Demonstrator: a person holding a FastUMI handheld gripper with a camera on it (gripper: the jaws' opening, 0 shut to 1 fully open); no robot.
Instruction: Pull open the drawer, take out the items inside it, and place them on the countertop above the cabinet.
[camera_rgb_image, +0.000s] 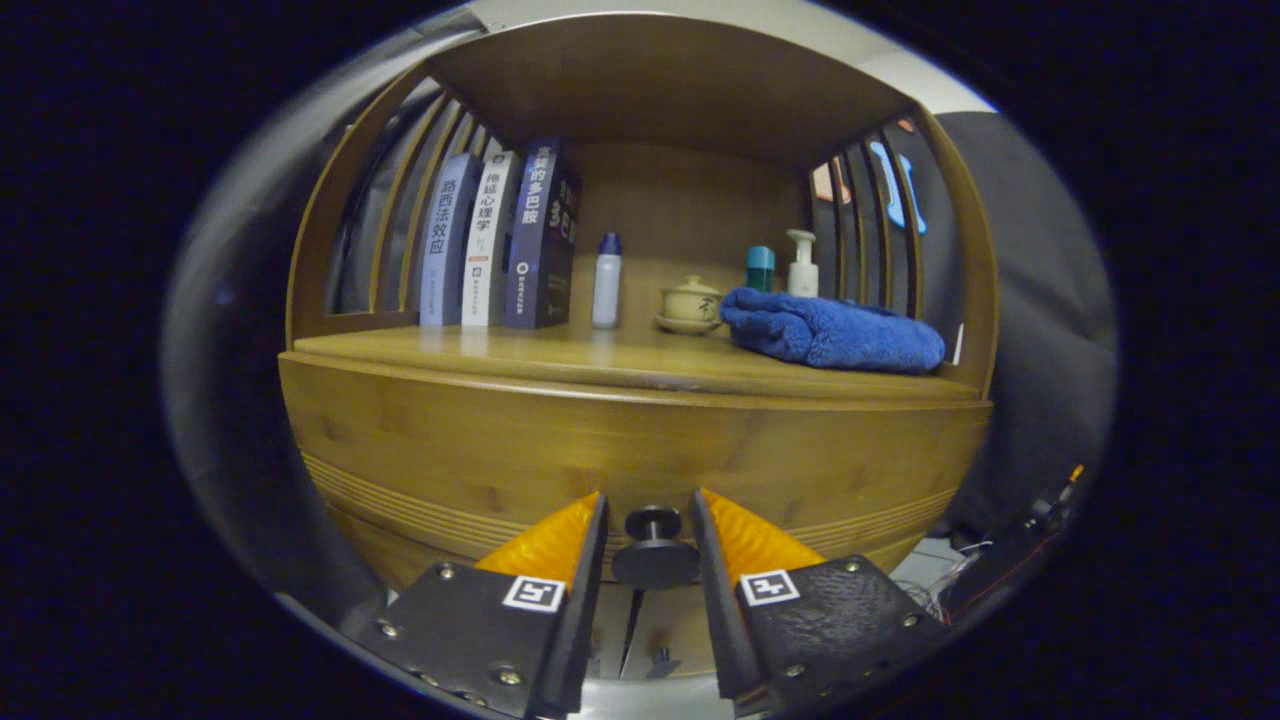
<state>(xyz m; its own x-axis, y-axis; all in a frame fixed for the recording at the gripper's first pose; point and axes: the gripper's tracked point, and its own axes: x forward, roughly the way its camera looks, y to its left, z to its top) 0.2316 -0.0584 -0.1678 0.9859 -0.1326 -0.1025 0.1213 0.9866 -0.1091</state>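
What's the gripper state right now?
Gripper: open, fingers either side of the drawer knob, with gaps on both sides; not clamped on it.

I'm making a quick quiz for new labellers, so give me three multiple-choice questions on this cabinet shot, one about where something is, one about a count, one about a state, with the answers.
1. Where does the drawer knob sit?
A. between the gripper fingers
B. beside the books
C. under the towel

2. How many books stand upright on the countertop?
A. one
B. three
C. five

3. What state is the drawer in?
A. pulled fully out
B. removed and set on the countertop
C. closed, front flush with the cabinet

Answers:
1. A, the knob lies in the gap between the two fingers, which stand apart on either side of it.
2. B, three spines stand side by side left of the white bottle.
3. C, the drawer front sits flat under the countertop and none of its inside shows.
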